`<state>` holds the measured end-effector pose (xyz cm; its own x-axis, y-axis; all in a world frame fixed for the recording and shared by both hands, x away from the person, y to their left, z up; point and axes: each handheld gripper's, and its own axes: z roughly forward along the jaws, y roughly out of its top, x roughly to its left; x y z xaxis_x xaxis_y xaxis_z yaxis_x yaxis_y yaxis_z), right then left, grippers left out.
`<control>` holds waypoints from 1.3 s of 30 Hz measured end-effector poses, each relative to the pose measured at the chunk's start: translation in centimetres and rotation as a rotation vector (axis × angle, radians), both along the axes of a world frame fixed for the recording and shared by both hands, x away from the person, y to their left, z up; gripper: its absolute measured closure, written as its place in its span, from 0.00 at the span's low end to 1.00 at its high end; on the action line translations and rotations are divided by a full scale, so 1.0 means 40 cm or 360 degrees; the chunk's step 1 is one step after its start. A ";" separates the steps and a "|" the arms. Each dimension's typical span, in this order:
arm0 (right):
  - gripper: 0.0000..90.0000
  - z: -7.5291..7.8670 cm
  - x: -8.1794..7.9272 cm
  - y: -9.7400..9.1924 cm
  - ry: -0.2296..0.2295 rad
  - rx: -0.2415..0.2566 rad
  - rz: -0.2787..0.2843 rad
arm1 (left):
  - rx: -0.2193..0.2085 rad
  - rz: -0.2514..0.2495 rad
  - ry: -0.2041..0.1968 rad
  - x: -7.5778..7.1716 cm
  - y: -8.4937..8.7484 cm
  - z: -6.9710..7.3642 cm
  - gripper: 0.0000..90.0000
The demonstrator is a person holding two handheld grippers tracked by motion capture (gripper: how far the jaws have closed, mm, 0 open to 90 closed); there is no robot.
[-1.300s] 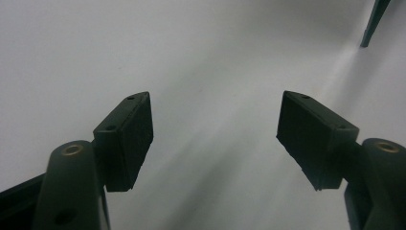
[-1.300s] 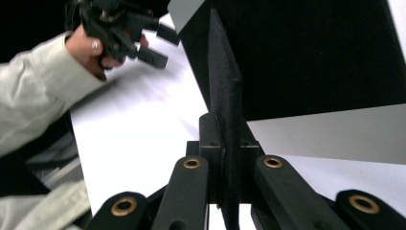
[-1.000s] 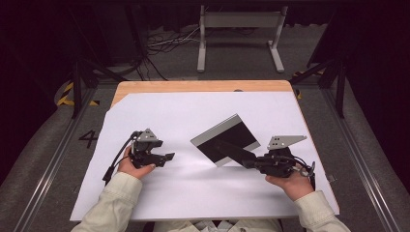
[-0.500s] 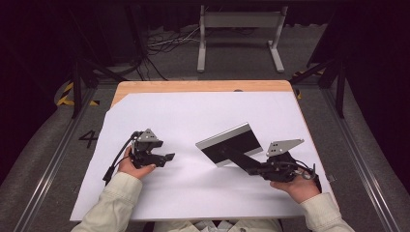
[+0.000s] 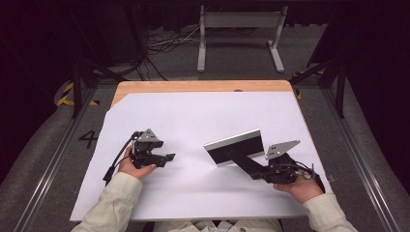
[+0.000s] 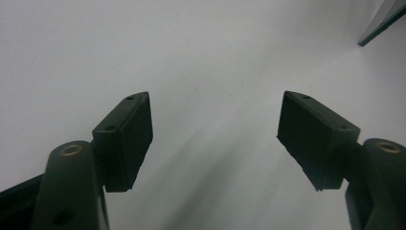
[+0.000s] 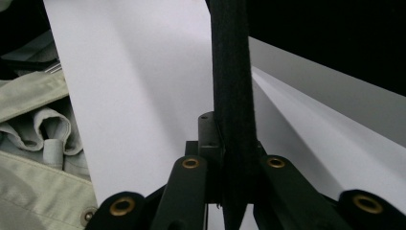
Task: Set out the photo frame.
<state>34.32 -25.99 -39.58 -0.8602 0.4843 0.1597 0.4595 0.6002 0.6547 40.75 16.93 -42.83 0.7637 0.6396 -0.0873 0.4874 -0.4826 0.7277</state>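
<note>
A flat dark panel (image 5: 235, 149) with a silvery upper edge stands tilted over the white sheet (image 5: 193, 116), right of the middle. My right gripper (image 5: 243, 162) is shut on its lower edge and reaches in from the right. In the right gripper view the panel (image 7: 232, 72) runs edge-on up from between the closed jaws of the right gripper (image 7: 233, 165). My left gripper (image 5: 169, 157) rests on the sheet at the left and points right. Its jaws stand open in the left gripper view (image 6: 215, 139), with only white sheet between them. A corner of the panel (image 6: 383, 24) shows at top right there.
The white sheet covers most of a wooden table (image 5: 193, 86). Behind the table stand a metal frame (image 5: 239, 19) and cables (image 5: 164, 43) on the dark floor. Rails run along both sides of the table. A pale sleeve (image 7: 33, 129) is at the left of the right gripper view.
The right hand has shifted a little toward the near edge, and the panel has come down and leans lower over the sheet. The left gripper has kept still.
</note>
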 end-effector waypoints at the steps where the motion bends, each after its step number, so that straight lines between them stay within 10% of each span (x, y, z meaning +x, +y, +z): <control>1: 0.95 -0.001 0.001 -0.001 -0.0004 -0.0007 0.0006 | -0.0003 0.0004 0.0005 0.000 0.000 -0.001 0.32; 39: 0.88 -0.066 0.029 -0.026 0.0150 -0.0134 0.0005 | 0.0000 -0.0009 0.0008 0.000 -0.007 -0.003 0.31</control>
<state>35.49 -27.04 -42.21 -0.8446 0.4970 0.1991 0.5150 0.6526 0.5558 40.73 16.63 -42.94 0.7670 0.6351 -0.0909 0.4881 -0.4857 0.7252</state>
